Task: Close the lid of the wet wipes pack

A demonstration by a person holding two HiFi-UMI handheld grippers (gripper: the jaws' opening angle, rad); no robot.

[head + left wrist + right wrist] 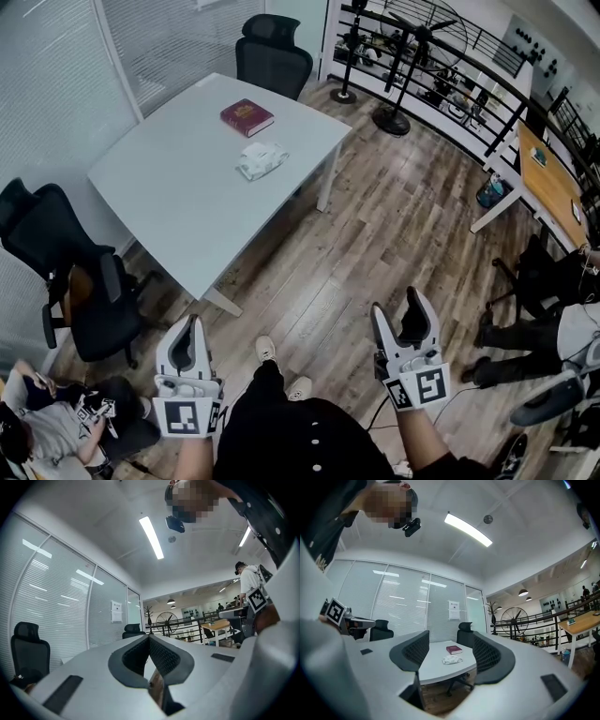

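Note:
The white wet wipes pack (260, 158) lies on the pale table (178, 197), far ahead of both grippers; it also shows small between the right jaws as the wipes pack (452, 660). Whether its lid is up I cannot tell at this distance. My left gripper (194, 326) is held low over the wood floor, its jaws closed together with nothing in them, and its tip (149, 637) points up into the room. My right gripper (399, 317) is also low and near me, jaws apart and empty, its opening (451, 645) aimed toward the table.
A dark red book (247, 116) lies just beyond the pack. Black office chairs (272, 54) stand at the table's far end and left side (70, 272). A seated person (56, 412) is at lower left; another person's legs (525, 328) at right. A railing and a fan (422, 37) stand beyond.

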